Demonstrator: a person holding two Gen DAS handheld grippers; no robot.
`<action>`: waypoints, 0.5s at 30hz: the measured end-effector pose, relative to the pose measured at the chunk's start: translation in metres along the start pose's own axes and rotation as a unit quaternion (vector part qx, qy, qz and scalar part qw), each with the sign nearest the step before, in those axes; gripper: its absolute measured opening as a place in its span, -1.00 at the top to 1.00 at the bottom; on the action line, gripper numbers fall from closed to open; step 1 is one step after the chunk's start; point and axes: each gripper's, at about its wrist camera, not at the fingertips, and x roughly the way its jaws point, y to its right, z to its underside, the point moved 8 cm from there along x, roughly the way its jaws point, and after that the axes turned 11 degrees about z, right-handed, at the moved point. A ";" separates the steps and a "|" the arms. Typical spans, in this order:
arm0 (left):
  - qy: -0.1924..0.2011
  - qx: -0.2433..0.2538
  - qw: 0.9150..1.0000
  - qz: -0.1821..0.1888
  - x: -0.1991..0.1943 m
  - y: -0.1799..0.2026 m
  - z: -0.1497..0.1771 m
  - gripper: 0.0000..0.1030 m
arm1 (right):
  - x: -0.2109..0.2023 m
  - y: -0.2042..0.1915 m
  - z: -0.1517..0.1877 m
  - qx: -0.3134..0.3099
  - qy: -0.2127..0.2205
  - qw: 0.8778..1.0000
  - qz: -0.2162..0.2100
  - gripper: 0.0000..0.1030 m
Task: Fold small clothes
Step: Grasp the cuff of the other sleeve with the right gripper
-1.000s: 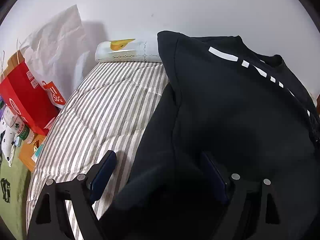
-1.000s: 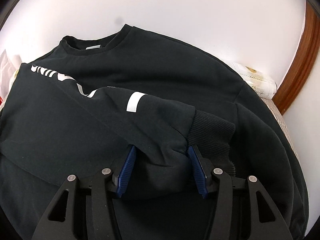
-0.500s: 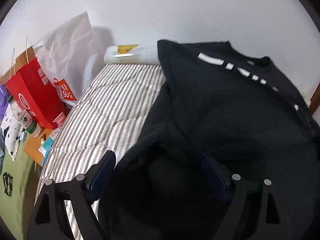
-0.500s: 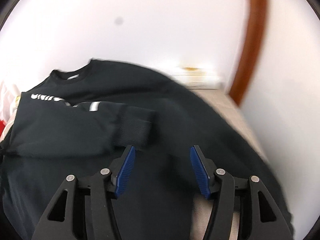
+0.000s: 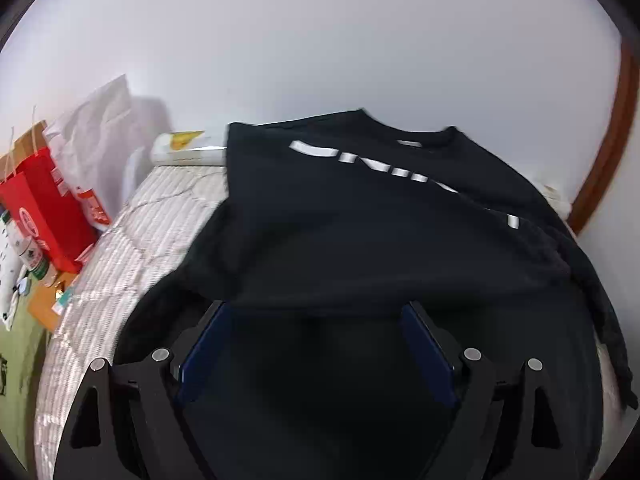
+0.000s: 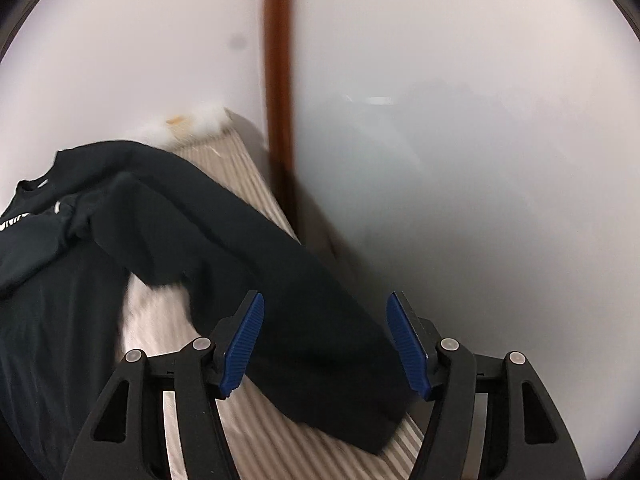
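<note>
The black sweatshirt (image 5: 360, 240) lies on the striped bed (image 5: 132, 248) — left tool (image 5: 316, 320) wide open; right tool (image 6: 324, 312), jaws just opening, empty above the sleeve (image 6: 280, 300) at six o'clock.

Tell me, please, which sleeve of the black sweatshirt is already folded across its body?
The sleeve with white lettering; the plain sleeve lies stretched out on the striped bedding.

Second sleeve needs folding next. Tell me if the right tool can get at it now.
Probably yes: the right tool is open right above the unfolded sleeve, which lies flat on the striped bedding, nothing covering it.
</note>
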 end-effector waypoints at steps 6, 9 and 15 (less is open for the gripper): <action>-0.001 0.021 1.000 0.002 0.002 0.025 0.005 -0.67 | 0.029 0.028 0.050 0.034 -0.055 0.998 -0.026 -0.23; -0.006 0.026 1.000 -0.005 0.003 0.026 0.008 -0.67 | 0.035 0.023 0.051 0.046 -0.054 0.997 -0.036 -0.23; -0.014 0.021 0.999 -0.020 0.006 0.017 0.015 -0.67 | 0.060 0.019 0.052 0.070 -0.079 0.994 -0.040 -0.25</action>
